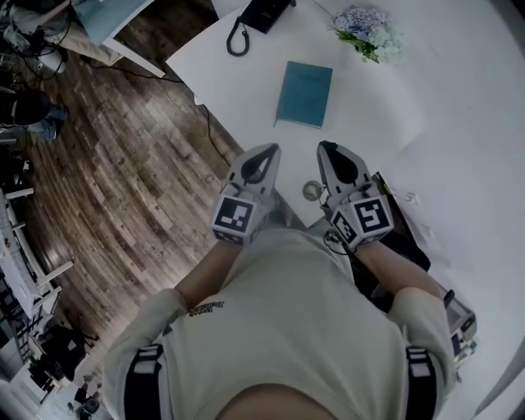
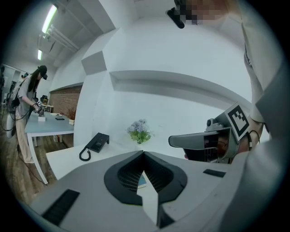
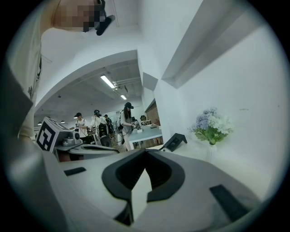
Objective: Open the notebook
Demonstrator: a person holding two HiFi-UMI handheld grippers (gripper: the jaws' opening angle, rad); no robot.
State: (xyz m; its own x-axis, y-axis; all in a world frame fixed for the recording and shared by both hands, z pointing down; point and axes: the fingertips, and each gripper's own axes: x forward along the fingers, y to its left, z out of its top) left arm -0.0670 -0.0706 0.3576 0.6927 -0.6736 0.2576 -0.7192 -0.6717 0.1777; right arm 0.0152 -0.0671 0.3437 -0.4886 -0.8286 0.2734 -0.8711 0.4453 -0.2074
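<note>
A closed teal notebook [image 1: 304, 93] lies flat on the white table [image 1: 385, 123], ahead of both grippers. My left gripper [image 1: 270, 152] and right gripper [image 1: 326, 149] are side by side at the table's near edge, short of the notebook and not touching it. Both point toward it and both are shut with nothing between their jaws. In the left gripper view the jaws meet at the tip [image 2: 144, 154], and a sliver of the notebook [image 2: 141, 181] shows through the gap behind them. The right gripper view shows its jaws [image 3: 145, 152] closed too; the notebook is hidden there.
A black corded phone [image 1: 261, 15] sits at the table's far left corner, and a bunch of flowers [image 1: 369, 34] stands at the far right by the wall. A small round object [image 1: 312, 191] lies between the grippers. Wood floor [image 1: 123, 180] is on the left. People [image 3: 127, 120] work at far tables.
</note>
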